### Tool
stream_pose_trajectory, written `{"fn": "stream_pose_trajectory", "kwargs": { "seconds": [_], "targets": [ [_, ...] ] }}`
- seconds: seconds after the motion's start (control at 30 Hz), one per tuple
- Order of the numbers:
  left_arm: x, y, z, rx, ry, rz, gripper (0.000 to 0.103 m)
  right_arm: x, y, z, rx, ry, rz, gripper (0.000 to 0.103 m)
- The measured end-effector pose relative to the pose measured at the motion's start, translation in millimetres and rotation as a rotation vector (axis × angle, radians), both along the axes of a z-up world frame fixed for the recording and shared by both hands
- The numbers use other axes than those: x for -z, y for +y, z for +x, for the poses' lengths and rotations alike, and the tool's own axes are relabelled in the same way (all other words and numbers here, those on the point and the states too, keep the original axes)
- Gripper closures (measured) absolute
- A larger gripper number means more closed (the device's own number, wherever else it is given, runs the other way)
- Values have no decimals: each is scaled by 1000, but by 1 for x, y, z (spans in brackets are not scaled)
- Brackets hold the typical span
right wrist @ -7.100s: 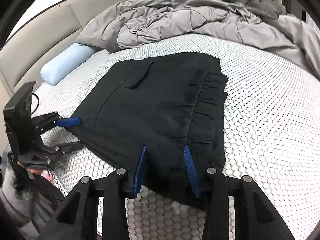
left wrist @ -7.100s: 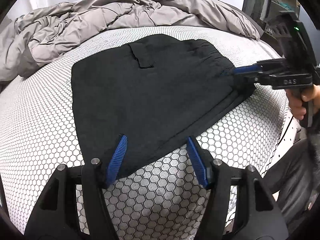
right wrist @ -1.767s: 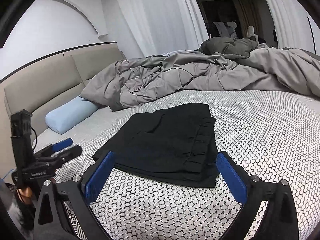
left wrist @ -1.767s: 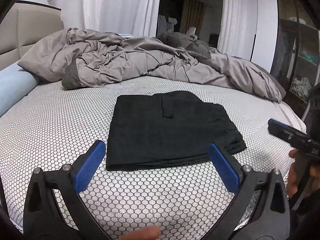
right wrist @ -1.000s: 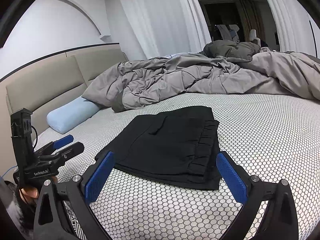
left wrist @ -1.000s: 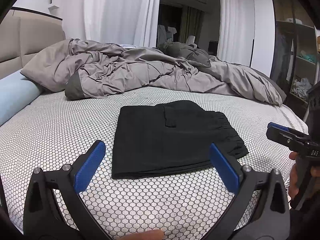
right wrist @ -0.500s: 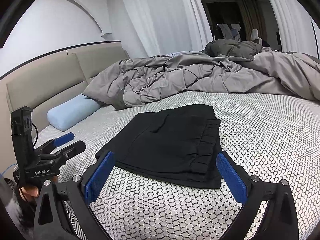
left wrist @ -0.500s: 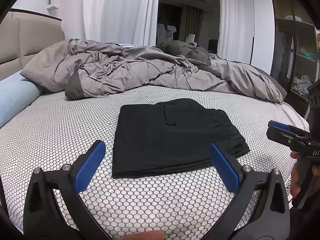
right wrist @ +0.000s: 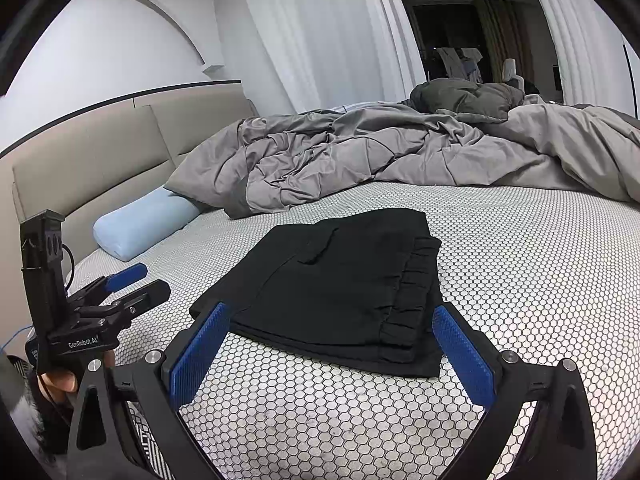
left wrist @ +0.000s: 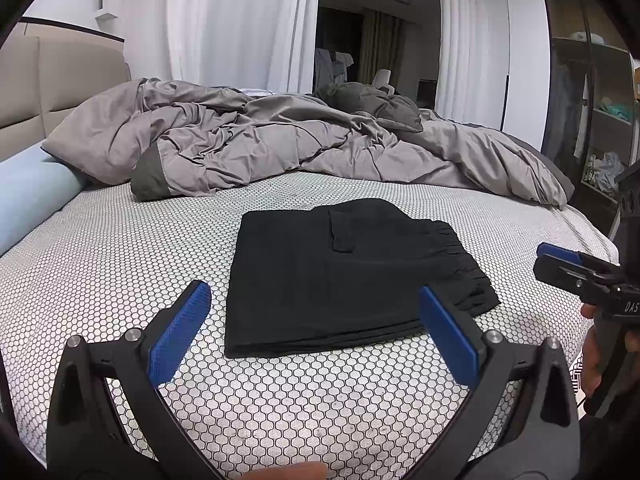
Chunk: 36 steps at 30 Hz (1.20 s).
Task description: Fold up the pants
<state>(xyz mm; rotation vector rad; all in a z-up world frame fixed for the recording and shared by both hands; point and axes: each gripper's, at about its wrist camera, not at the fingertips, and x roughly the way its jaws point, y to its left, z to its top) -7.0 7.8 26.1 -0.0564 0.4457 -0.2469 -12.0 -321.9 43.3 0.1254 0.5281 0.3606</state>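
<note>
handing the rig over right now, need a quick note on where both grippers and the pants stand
Left gripper: open, holding nothing, clear of the cloth on its near side.
Right gripper: open, holding nothing, also short of the cloth.
Black fabric pants: folded into a flat layered rectangle on the white honeycomb-patterned mattress, elastic waistband on the right-gripper side, crumpled grey duvet behind.
Done: the folds look complete and the stack lies neat.
Left: probably nothing, perhaps a light smoothing.

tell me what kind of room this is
Very likely a bedroom. The folded black pants lie on a bed with a white honeycomb-patterned sheet, a rumpled grey duvet behind them, a pale blue bolster pillow against a beige padded headboard, and white curtains beyond.
</note>
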Motion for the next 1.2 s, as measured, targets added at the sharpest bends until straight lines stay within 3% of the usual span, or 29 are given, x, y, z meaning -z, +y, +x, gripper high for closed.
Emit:
{"fn": "stream_pose_trajectory", "kwargs": {
  "seconds": [1.2],
  "targets": [
    [0, 1, 1, 5, -2, 5, 0, 2, -2, 2, 0, 4, -5, 0]
  ]
}}
